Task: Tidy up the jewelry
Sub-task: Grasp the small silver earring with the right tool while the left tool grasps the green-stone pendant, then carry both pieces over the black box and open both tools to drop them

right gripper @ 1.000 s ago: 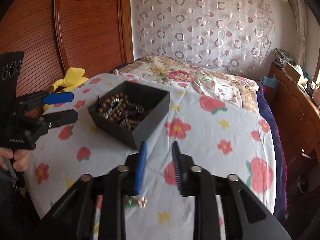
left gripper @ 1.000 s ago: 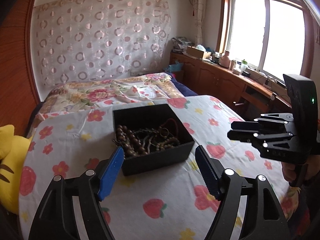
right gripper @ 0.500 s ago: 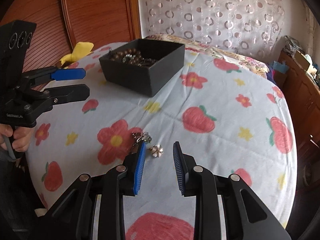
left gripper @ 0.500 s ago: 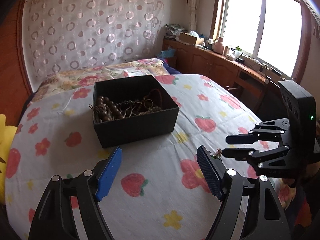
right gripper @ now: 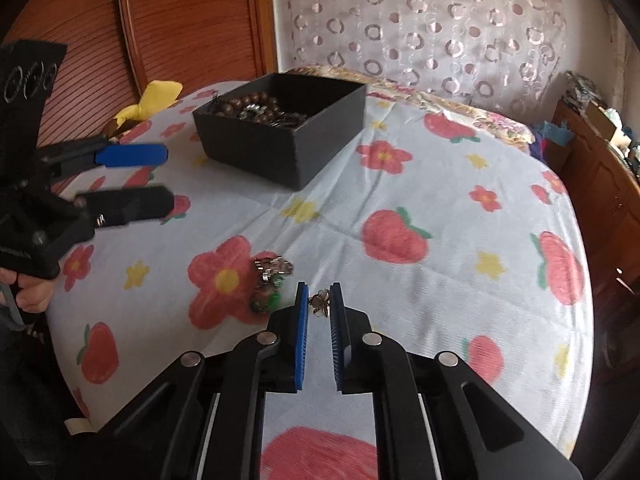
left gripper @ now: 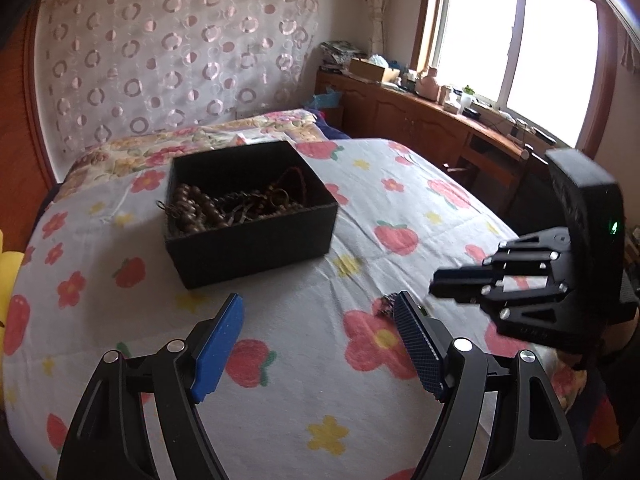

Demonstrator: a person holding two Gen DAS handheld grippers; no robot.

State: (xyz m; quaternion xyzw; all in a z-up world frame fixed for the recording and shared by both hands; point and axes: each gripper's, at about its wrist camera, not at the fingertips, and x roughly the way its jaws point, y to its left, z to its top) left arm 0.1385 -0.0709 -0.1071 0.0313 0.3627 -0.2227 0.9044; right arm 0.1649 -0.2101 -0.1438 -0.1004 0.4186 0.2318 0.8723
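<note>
Right gripper (right gripper: 319,298) lowered onto earring (right gripper: 320,303) | floral tablecloth (right gripper: 440,216) | bedroom, circle-print curtain (left gripper: 160,60)

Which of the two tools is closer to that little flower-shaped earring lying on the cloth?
Right. The right tool has the earring between its fingertips, not yet clamped. The left tool hovers open off to the side, over the cloth.

We're in a home bedroom: a bed under a white sheet printed with red flowers and strawberries (left gripper: 304,320), a floral quilt (left gripper: 192,140) lying past it, a sheer curtain patterned with pink rings (left gripper: 168,64) across the far wall. Low brown wooden cabinets (left gripper: 404,116) cluttered on top run beneath a bright window (left gripper: 516,40), and a reddish slatted wooden panel (right gripper: 172,28) stands alongside.
</note>
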